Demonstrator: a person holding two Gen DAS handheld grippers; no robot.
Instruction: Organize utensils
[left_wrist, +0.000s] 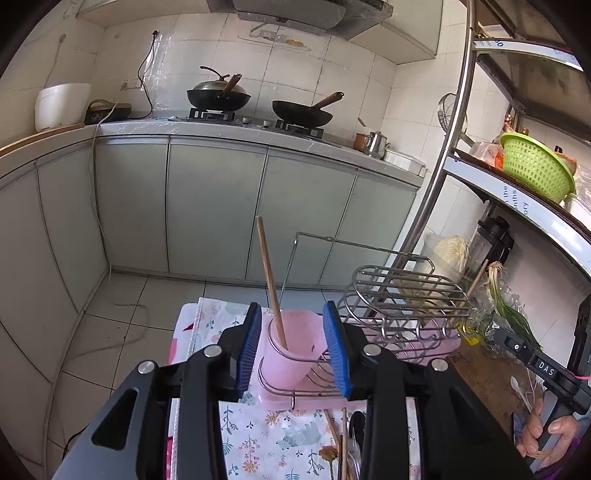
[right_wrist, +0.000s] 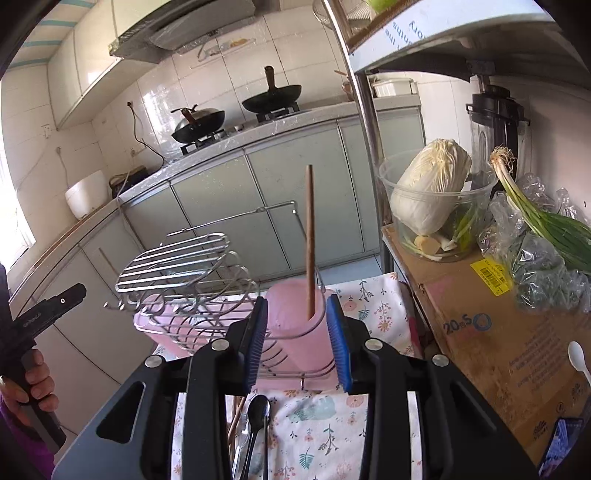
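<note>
A pink cup (left_wrist: 295, 350) stands in the ring of a wire rack (left_wrist: 402, 295) with one wooden chopstick (left_wrist: 269, 269) leaning upright in it. My left gripper (left_wrist: 291, 321) is open; the cup shows in the gap just beyond its blue pads, which do not press on it. In the right wrist view, my right gripper (right_wrist: 296, 306) is open too, facing the same cup (right_wrist: 291, 325) and chopstick (right_wrist: 309, 236) from the other side. On the floral cloth (right_wrist: 317, 428) near me lie a black spoon (right_wrist: 258, 410) and loose chopsticks (left_wrist: 338, 439).
The rack sits on a pink tray (left_wrist: 439, 339). To the right stands a cardboard box (right_wrist: 491, 332) bearing a white spoon (right_wrist: 578, 356), a cabbage bowl (right_wrist: 432, 188) and green onions (right_wrist: 535, 210). A steel shelf post (right_wrist: 365, 110) rises beside it. Kitchen cabinets lie beyond.
</note>
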